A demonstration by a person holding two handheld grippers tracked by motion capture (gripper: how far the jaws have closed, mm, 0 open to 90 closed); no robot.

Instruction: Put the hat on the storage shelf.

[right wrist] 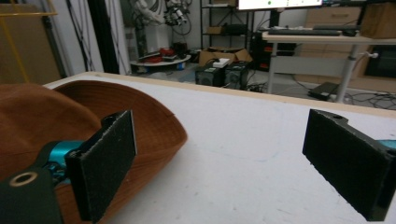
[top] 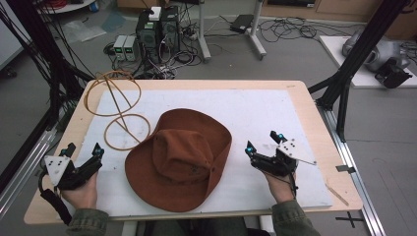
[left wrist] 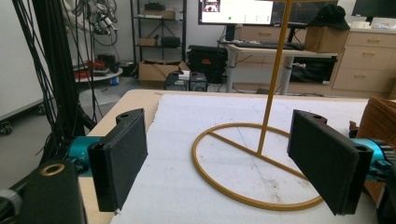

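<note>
A brown wide-brimmed hat (top: 179, 160) lies crown up in the middle of the white mat (top: 255, 115). Its brim (right wrist: 135, 112) shows at the left of the right gripper view, and an edge of the hat (left wrist: 380, 119) at the far right of the left gripper view. A yellow wire hat stand (top: 118, 105) rises at the back left, its base ring (left wrist: 254, 163) flat on the mat. My left gripper (top: 83, 150) hovers open left of the hat, in front of the stand. Right of the hat my right gripper (top: 264, 140) is open and empty.
The wooden table edge (top: 196, 83) frames the mat. A thin wooden stick (top: 337, 192) lies near the front right corner. Black frame posts (top: 361, 54) stand at both sides. Computers and cables (top: 157, 34) sit on the floor beyond the table.
</note>
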